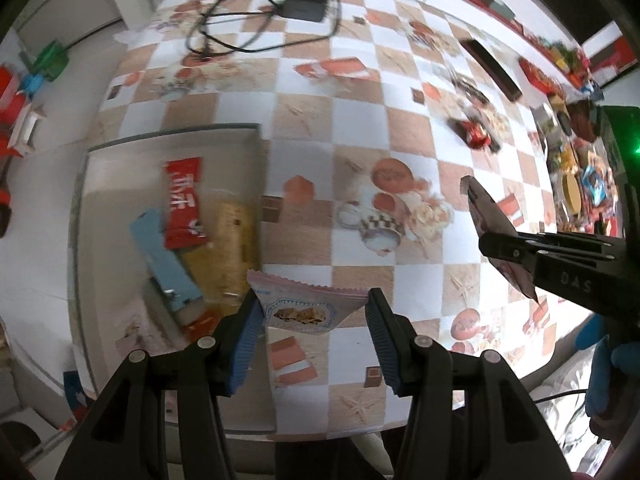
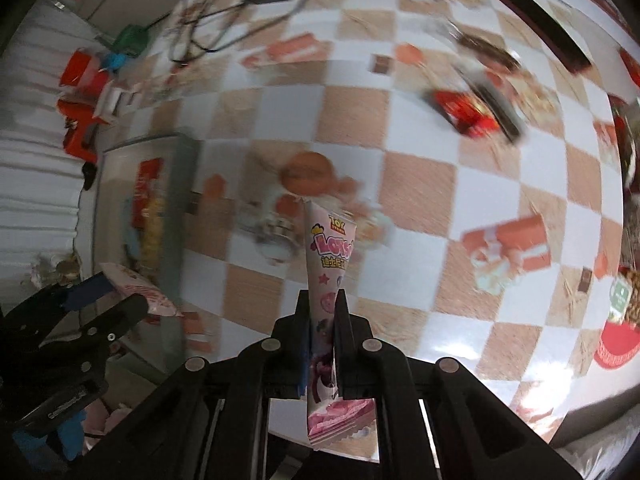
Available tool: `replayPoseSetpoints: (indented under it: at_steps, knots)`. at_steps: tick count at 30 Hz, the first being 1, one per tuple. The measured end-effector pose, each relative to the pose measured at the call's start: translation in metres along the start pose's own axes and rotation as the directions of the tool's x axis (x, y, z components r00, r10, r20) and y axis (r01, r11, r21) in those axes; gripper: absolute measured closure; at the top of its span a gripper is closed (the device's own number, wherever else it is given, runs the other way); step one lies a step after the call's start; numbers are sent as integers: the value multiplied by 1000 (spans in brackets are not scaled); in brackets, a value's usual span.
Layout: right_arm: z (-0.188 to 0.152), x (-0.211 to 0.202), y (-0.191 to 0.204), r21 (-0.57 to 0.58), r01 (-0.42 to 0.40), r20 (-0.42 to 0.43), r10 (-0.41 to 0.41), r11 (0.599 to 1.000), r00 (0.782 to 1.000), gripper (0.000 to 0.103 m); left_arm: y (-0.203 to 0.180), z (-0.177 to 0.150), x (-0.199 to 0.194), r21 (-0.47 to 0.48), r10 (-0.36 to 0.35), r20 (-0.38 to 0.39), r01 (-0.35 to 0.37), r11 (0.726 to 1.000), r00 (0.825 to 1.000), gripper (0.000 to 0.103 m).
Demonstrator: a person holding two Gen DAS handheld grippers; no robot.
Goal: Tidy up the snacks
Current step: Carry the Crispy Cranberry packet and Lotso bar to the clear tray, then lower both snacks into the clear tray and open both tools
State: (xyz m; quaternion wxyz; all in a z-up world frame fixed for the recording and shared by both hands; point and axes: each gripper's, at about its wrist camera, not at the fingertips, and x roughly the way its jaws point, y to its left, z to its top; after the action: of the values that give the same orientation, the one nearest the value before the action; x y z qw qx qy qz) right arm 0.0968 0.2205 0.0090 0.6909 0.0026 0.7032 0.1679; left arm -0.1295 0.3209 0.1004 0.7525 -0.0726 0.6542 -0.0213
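Checkered desk [image 1: 404,132] under both grippers, each carrying a snack packet above it.

Left gripper [image 1: 316,322] pinches a pale pink cookie packet [image 1: 308,308] between its blue pads, only the packet's upper part showing past the fingers. Right gripper [image 2: 324,320] is pressed together on a tall pink Lotso packet [image 2: 330,264], held upright, its lower crimped end hanging back behind the fingers. Left of the left gripper sits a pale tray [image 1: 120,152] holding a red packet [image 1: 182,204], a blue packet [image 1: 164,256] and a yellow one [image 1: 232,248], overlapping so their edges are partly hidden. Ahead and to the right of both grippers lies a red wrapper [image 2: 466,114], too blurred to read. Farther ahead, a black adapter [image 1: 306,6] with looped cables. At the far right edge, a heap of mixed snacks [image 1: 580,184] is cut off and hard to make out.
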Motion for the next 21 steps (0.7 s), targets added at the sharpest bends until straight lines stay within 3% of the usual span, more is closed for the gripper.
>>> replayPoseSetpoints:
  at_steps: [11,21]
  knots:
    - [26,1,104,-194,-29,5,31,981,1000,93,65,-10,-15,-111,35,40,-30,993,999,47]
    - [40,29,197,-340,-51,-37,41,939,998,93,117,-19,-5,-182,76,10,-73,981,997,47]
